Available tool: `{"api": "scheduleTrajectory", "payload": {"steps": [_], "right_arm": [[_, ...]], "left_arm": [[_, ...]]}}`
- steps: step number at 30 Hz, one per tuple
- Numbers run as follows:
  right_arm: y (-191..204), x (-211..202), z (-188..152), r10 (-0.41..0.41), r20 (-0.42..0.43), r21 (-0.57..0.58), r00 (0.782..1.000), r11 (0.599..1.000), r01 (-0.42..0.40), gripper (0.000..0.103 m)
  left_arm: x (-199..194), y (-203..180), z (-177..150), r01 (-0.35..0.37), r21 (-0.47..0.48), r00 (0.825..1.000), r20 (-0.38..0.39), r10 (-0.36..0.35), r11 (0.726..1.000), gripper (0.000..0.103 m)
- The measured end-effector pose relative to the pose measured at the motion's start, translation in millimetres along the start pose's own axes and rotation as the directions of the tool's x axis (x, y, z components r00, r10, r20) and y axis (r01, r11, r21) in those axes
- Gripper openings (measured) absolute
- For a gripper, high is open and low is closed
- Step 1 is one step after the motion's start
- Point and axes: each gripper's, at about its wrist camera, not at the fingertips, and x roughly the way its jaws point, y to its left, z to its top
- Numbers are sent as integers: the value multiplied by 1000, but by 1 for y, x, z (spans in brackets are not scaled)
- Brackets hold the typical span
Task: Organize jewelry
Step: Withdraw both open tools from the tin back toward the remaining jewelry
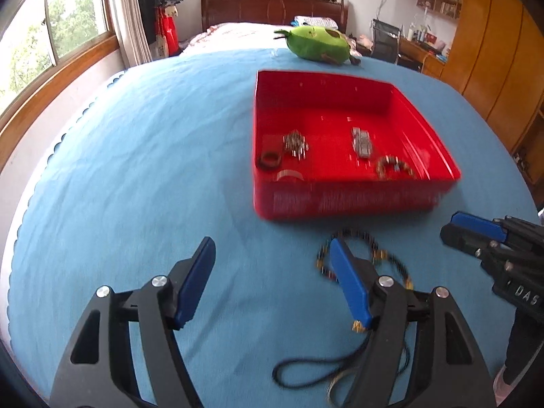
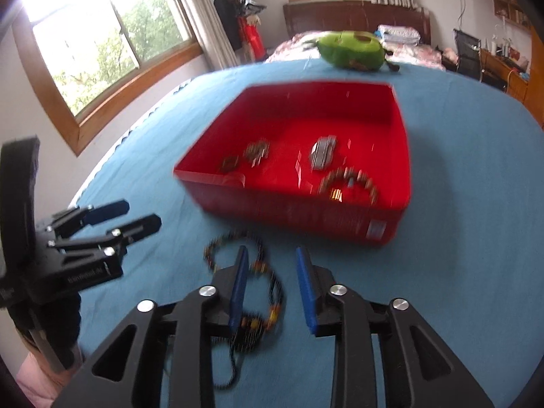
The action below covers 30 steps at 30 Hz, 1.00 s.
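A dark beaded necklace (image 1: 370,248) with a black cord lies on the blue cloth (image 1: 153,170) just in front of the red tray (image 1: 340,200). My left gripper (image 1: 272,243) is open over bare cloth, its right finger in front of the beads. In the right wrist view the necklace (image 2: 268,292) lies under and beside the left finger of my right gripper (image 2: 272,251), whose pads stand apart and press on nothing. The tray (image 2: 306,217) holds a beaded bracelet (image 2: 350,183), a silver band (image 2: 323,153), a small chain cluster (image 2: 258,151) and a dark ring (image 1: 270,161).
A green plush toy (image 1: 318,46) sits behind the tray. The other gripper shows at each view's edge: right (image 1: 450,227), left (image 2: 139,213). Windows line the left wall, a wooden wardrobe (image 1: 493,51) the right. The cloth's left edge (image 1: 51,156) drops off.
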Motion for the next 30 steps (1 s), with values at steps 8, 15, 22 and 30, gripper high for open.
{"api": "scheduleTrajectory", "payload": {"steps": [8, 15, 22, 30], "right_arm": [[1, 12, -43, 41, -86, 44, 995, 998, -37, 31], [-3, 17, -61, 63, -108, 74, 992, 996, -55, 33], [-13, 17, -63, 38, -103, 93, 994, 995, -29, 33], [-24, 14, -61, 14, -104, 95, 994, 995, -4, 33]], "left_arm": [[5, 2, -33, 24, 16, 998, -62, -23, 1000, 70], [15, -11, -51, 51, 51, 993, -108, -45, 997, 70], [29, -36, -51, 90, 65, 985, -151, -79, 994, 70], [49, -59, -47, 119, 70, 975, -196, -103, 991, 65]]}}
